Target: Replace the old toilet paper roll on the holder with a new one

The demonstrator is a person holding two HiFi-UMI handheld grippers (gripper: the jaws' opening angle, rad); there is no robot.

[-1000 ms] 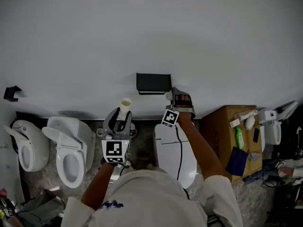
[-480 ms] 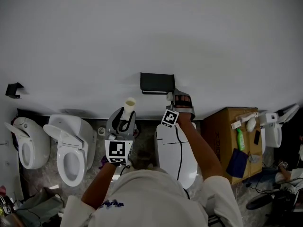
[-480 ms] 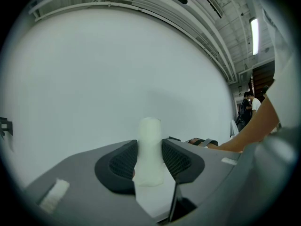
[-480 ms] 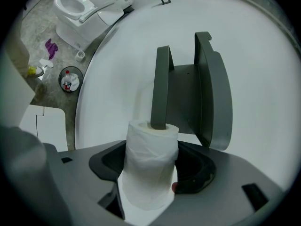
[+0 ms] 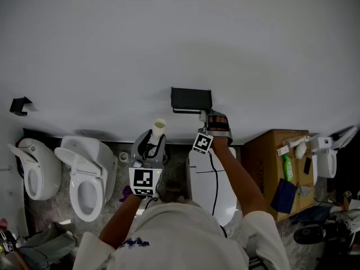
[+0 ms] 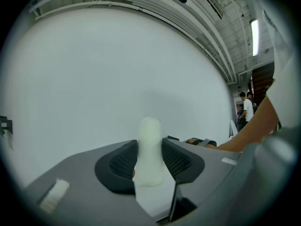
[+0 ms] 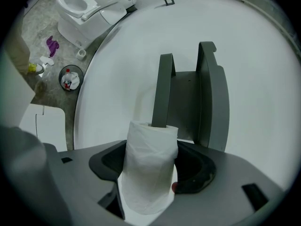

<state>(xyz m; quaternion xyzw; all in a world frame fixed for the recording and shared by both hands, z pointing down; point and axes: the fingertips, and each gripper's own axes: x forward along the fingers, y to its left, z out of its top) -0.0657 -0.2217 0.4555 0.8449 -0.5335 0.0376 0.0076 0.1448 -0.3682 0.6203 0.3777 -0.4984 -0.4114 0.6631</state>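
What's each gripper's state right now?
Left gripper: closed on a slim pale cardboard tube.
Right gripper: closed on a white toilet paper roll.

holder (image 5: 191, 100) on wall (image 5: 169, 38), toilet (image 5: 198, 179) below it, cardboard box (image 5: 262, 163) at right

1. Dead ahead of the right tool (image 7: 151, 171), the holder (image 7: 188, 102) stands just past the new roll (image 7: 149, 168) clamped in its jaws, the dark arm blocking the centre.
2. The wall (image 5: 180, 38) closes off the way ahead of both tools, but it is bare above the holder and to its left.
3. Open air separates the right tool from the left tool (image 6: 150, 154), whose jaws grip the old roll (image 6: 149, 145).
4. Below the right tool sits a toilet (image 5: 211, 181). Well to its right stands a cardboard box (image 5: 270, 162).
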